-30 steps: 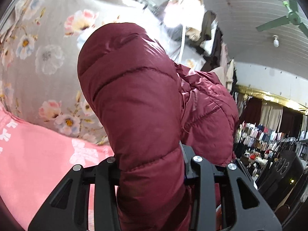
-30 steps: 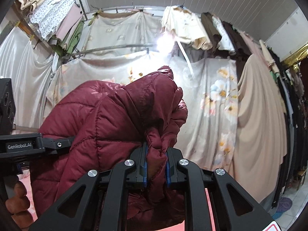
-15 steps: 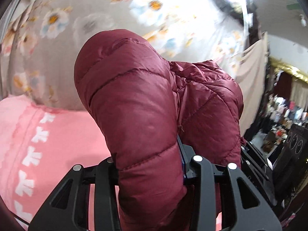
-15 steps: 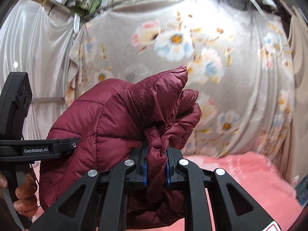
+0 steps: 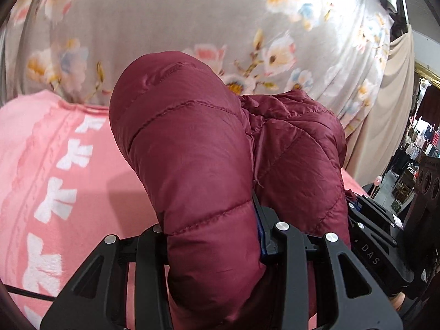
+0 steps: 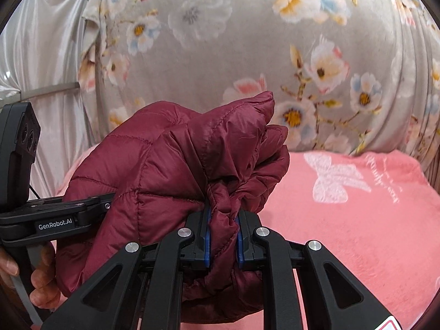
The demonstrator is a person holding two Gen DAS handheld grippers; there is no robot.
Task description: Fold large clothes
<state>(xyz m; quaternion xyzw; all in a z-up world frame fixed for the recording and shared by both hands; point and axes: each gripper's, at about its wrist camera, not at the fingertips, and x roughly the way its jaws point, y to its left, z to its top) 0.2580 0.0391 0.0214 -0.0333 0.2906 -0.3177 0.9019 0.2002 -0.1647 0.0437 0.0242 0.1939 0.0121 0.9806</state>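
**Two grippers clamp one padded red jacket above a pink blanket**

Both grippers hold the same quilted dark red jacket point(image 5: 198, 165), which bulges up between them and hides much of the scene behind it. The left gripper point(image 5: 213, 236) has its jaws closed on a thick, puffy roll of the jacket, the padding filling the whole gap. The right gripper point(image 6: 222, 236) pinches a narrower bunched fold between its blue pads point(image 6: 206, 236), jaws close together and pressing on the fabric.

From the right wrist view, the left gripper's black body sits at the left edge, held by a hand point(image 6: 41, 280) whose fingers wrap the handle. The jacket hangs just above a pink blanket point(image 6: 357, 233) with white bow and butterfly patterns. Behind it hangs a grey curtain point(image 6: 233, 41) printed with pale flowers.
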